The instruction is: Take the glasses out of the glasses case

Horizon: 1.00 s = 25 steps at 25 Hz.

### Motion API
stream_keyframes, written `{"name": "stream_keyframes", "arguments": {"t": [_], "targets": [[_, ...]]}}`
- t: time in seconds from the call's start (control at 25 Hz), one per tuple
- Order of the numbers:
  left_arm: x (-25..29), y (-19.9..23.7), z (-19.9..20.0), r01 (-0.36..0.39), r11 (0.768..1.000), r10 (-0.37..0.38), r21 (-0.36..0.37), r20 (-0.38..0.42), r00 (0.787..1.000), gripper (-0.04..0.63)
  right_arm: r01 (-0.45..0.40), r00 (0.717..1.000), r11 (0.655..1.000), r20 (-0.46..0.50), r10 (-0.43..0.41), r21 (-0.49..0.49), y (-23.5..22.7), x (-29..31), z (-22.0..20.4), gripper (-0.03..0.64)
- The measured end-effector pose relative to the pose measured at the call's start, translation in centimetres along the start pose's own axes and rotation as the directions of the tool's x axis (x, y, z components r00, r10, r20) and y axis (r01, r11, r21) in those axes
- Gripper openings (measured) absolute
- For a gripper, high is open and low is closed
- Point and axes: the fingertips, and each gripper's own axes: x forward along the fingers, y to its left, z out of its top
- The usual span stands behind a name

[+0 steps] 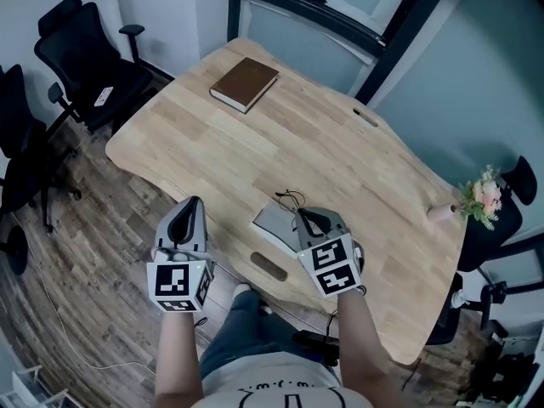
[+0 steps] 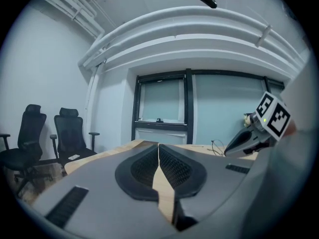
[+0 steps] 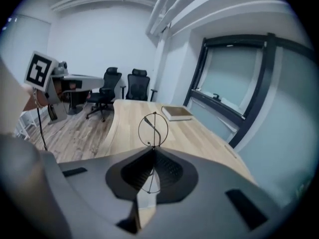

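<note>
The thin wire-framed glasses (image 3: 153, 128) are pinched in my right gripper (image 3: 152, 152), and one round lens rim sticks out above the shut jaw tips. In the head view the glasses (image 1: 291, 199) are held just above the grey glasses case (image 1: 272, 223), which lies near the table's front edge. My right gripper (image 1: 300, 217) hangs over the case's right side. My left gripper (image 1: 194, 204) is shut and holds nothing, to the left of the case at the table's edge. The left gripper view shows its jaws (image 2: 158, 148) closed together and the right gripper (image 2: 251, 136) beyond them.
A brown book (image 1: 245, 83) lies at the far end of the wooden table (image 1: 340, 160). A small vase of flowers (image 1: 474, 201) stands at the table's right edge. A slot (image 1: 269, 268) is cut in the tabletop by the front edge. Black office chairs (image 1: 85, 66) stand at the left.
</note>
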Motion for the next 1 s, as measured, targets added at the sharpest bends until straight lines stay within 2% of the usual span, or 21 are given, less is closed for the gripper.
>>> {"name": "stream_keyframes", "arguments": {"t": [0.12, 0.2, 0.32, 0.52, 0.64, 1.0], "targets": [[-0.8, -1.7, 1.1, 0.014, 1.000, -0.014, 0.021, 0.023, 1.000, 0.017, 0.050, 0.990, 0.997, 0.125, -0.058, 0.064, -1.2, -3.4, 1.4, 0.018], [-1.5, -3.0, 2.0, 0.022, 0.999, -0.023, 0.033, 0.038, 0.999, 0.017, 0.095, 0.971, 0.990, 0.211, -0.115, 0.106, -2.0, -5.8, 2.0, 0.018], [-2.6, -4.9, 3.4, 0.029, 0.998, -0.032, 0.052, 0.066, 0.997, 0.017, 0.150, 0.925, 0.974, 0.323, -0.199, 0.170, -3.1, -9.3, 2.3, 0.018], [-4.0, -7.6, 6.6, 0.043, 0.994, -0.055, 0.096, 0.126, 0.991, 0.017, 0.178, 0.843, 0.947, 0.455, -0.287, 0.267, -4.3, -14.7, 2.6, 0.018], [-4.7, -8.9, 8.5, 0.048, 0.992, -0.066, 0.116, 0.164, 0.984, 0.017, 0.190, 0.802, 0.936, 0.504, -0.322, 0.296, -4.9, -17.2, 2.9, 0.018], [-5.6, -12.4, 12.5, 0.081, 0.974, -0.133, 0.212, 0.244, 0.961, 0.017, 0.261, 0.733, 0.923, 0.564, -0.381, 0.284, -6.0, -22.5, 4.4, 0.018]]}}
